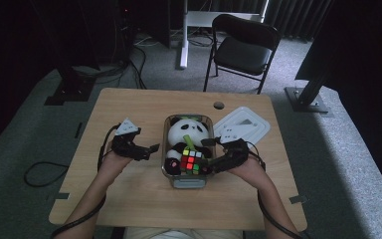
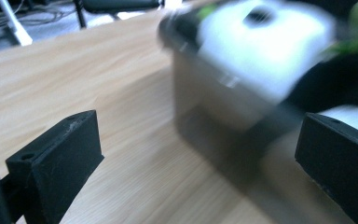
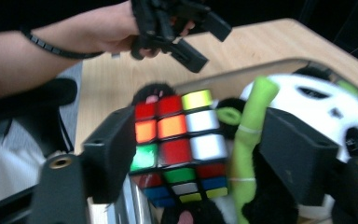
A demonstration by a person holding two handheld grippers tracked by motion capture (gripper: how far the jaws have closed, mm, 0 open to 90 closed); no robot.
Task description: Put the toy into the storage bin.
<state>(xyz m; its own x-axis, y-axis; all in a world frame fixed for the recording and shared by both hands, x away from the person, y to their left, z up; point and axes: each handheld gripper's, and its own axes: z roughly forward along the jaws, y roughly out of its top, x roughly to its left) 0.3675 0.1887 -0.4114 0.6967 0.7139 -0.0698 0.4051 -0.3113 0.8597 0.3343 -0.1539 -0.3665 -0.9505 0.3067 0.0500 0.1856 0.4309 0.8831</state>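
Dark curtains and grey carpet surround a light wooden desk (image 1: 129, 199); a black folding chair (image 1: 243, 47) stands beyond its far edge. At the desk's centre sits a clear container (image 1: 186, 181) holding a panda plush (image 1: 186, 132) and a scrambled puzzle cube (image 1: 191, 162). The panda's white head fills the far part of the container; the cube lies at the near end, beside the green bamboo stalk (image 3: 249, 140) of the plush. A white lid (image 1: 242, 125) rests flat on the desk just right of the container, touching nothing else that can be made out.

Right hand-held gripper (image 1: 216, 155): over the container's near right side, jaws set wide. In the right gripper view the cube sits between the two jaws, left jaw close against its side, right jaw beyond the bamboo stalk. Whether either jaw presses the cube, cannot tell.

Left hand-held gripper (image 1: 139, 147): just left of the container, above the bare desk, jaws wide apart, nothing between them. The left gripper view is blurred; the container's corner and the white plush show ahead.
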